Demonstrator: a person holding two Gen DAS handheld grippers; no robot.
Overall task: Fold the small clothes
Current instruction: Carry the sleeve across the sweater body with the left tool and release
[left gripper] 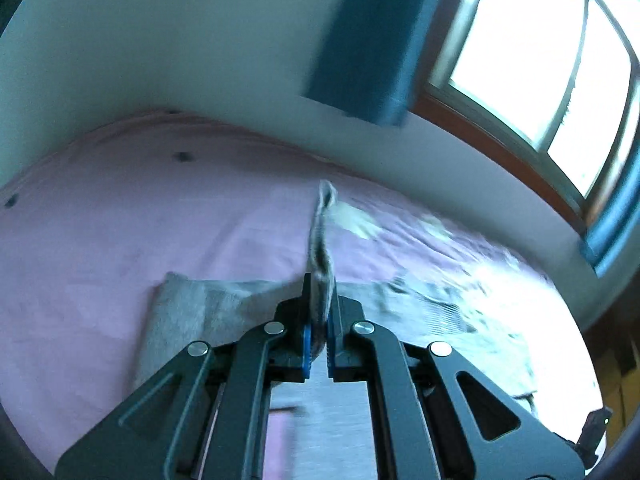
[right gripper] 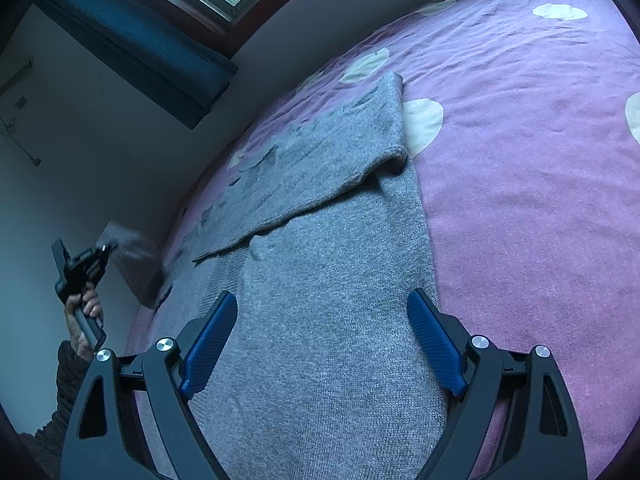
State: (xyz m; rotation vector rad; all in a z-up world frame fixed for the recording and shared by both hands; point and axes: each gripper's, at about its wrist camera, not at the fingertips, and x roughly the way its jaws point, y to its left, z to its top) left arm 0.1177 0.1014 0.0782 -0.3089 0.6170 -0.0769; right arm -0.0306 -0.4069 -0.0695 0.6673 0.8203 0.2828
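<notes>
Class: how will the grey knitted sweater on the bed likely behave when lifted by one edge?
Probably floppy: the grey sweater already drapes in soft folds. Likely not slippery, since the left hand-held gripper pinches its knit edge. It looks light.

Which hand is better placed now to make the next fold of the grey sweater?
Probably the left. Its tool is already shut on an edge of the sweater and holds it up off the bed. The right tool is open above the sweater, holding nothing.
</notes>
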